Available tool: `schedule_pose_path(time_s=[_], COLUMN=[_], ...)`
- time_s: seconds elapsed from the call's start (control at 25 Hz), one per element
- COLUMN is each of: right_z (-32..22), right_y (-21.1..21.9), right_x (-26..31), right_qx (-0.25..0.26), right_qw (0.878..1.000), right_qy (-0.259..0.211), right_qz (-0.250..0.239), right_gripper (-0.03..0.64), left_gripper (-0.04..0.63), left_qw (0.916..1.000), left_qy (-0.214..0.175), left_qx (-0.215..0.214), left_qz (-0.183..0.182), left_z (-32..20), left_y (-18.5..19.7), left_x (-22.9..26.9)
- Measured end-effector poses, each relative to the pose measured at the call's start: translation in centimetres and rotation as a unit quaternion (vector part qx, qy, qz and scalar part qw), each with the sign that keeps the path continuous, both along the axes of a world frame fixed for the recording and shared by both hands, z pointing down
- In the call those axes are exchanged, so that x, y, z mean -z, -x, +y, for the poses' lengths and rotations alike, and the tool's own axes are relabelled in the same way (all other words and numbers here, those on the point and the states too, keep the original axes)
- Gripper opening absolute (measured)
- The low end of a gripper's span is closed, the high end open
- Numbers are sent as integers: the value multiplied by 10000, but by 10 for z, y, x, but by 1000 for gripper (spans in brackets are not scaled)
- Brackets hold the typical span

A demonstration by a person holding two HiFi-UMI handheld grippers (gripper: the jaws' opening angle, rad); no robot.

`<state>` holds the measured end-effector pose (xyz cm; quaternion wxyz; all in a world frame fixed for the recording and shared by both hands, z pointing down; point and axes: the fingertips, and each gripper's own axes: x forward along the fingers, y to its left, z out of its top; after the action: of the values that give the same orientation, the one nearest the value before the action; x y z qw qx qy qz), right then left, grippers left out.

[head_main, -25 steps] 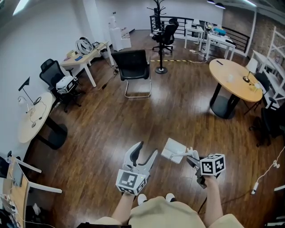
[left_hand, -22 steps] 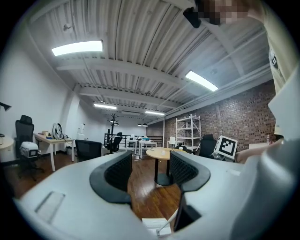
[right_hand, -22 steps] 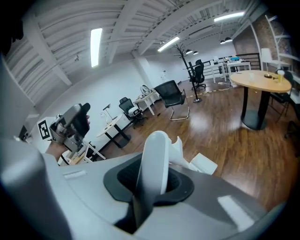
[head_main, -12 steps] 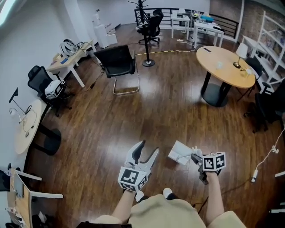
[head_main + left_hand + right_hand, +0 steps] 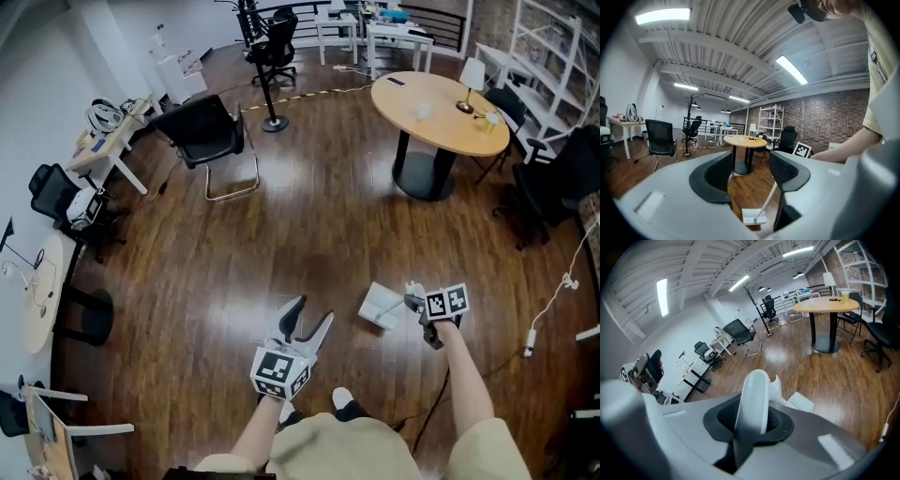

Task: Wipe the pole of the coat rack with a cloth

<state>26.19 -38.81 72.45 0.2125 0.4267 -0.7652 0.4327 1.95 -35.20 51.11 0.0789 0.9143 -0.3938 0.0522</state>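
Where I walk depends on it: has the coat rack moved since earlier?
No: the coat rack still stands beside the black chair; the view shifted.

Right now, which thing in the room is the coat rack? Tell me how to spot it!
Find the big round wooden table, then look left toward the black chair with silver legs. Between them, farther back, stands the coat rack: a skinny black pole on a round foot, with no seat, unlike the chairs nearby.

The dark wooden floor [image 5: 309,234] carries a round desk [image 5: 441,131]; left of the desk stand a coat rack [image 5: 258,75] and a black chair [image 5: 202,131].
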Motion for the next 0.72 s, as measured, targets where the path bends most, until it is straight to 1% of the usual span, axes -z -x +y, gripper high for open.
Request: schedule_pose_path(time_s=[0.12,0.32,0.52,0.56,0.6,0.64,0.68,0.72], right_z=[-13,-17,-9,-6,-2,2,5,8], right_y=[-16,-37,-44,-47,-50,-55,-62,-69], right_x=[-35,-78,-93,-94,-96,-98,-99,-97], right_qx=[12,-110,-70,-90,-131,-201,-291,-374], right_qw=[9997,9980,9979,9973,9965,9959,9956,9953], right_qy=[204,562,605,676,753,781,728,603], right_qz=[126,267,202,257,324,406,511,651], right_gripper=[28,28,35,62,167,311,412,470], left_gripper=[230,230,229,229,229,230,230,230], left_qw=[9998,9993,9989,9988,9987,9986,9986,9987], left_qy=[166,346,353,361,374,383,380,365], left_qx=[-28,114,298,319,337,349,352,347], left_qz=[-47,-32,-58,-61,-58,-50,-41,-30], left_z=[0,-1,-3,-3,-2,-1,0,2], left_y=[-10,-5,12,14,16,18,19,21], left_x=[-14,-24,-26,-26,-26,-26,-25,-25])
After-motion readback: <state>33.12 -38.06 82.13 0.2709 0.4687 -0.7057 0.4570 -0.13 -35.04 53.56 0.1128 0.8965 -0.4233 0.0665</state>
